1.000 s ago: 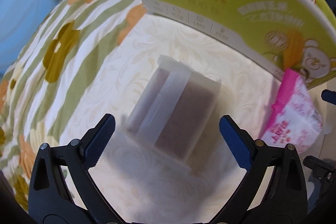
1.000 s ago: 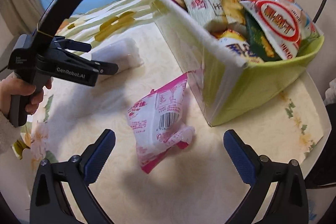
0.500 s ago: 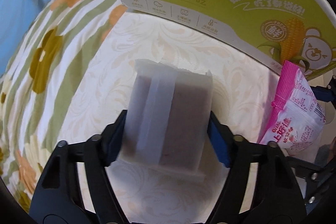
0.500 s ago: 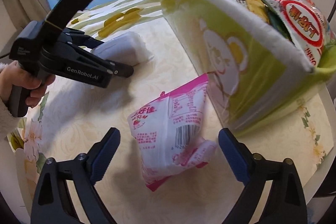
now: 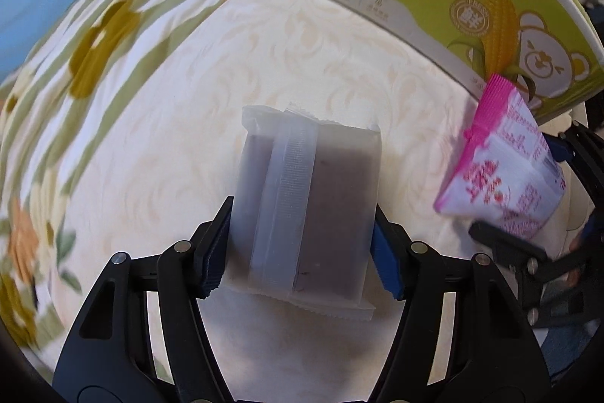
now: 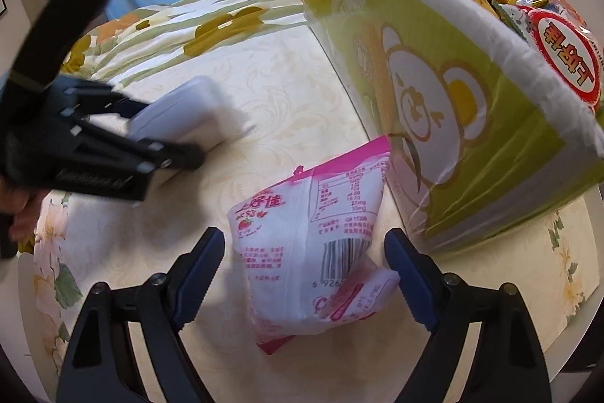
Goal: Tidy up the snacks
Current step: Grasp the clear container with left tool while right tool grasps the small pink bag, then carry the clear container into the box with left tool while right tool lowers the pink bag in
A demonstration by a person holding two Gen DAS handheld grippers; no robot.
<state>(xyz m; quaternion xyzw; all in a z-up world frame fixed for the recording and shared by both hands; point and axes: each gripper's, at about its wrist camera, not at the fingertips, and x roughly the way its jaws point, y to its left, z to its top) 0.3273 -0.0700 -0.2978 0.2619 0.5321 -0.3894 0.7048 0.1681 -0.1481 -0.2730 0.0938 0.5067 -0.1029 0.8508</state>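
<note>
Cream patterned tablecloth (image 5: pixel 339 70) covered the work surface. Nearest, the left gripper (image 5: pixel 300 248) had just been closing and was clamped on the frosted brown bar (image 5: pixel 309 199). The right gripper (image 6: pixel 304 270), jaws also closing, straddled the pink pouch (image 6: pixel 313 233), pads not yet pressing. Beyond stood the green snack box (image 6: pixel 453 108), already heaped. Judgement: seat the pouch centrally before squeezing, then lift both clear of the box wall.

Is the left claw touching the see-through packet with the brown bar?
Touching. The left wrist view shows the left claw closed in, both blue pads pressing the sides of the see-through packet.
</note>
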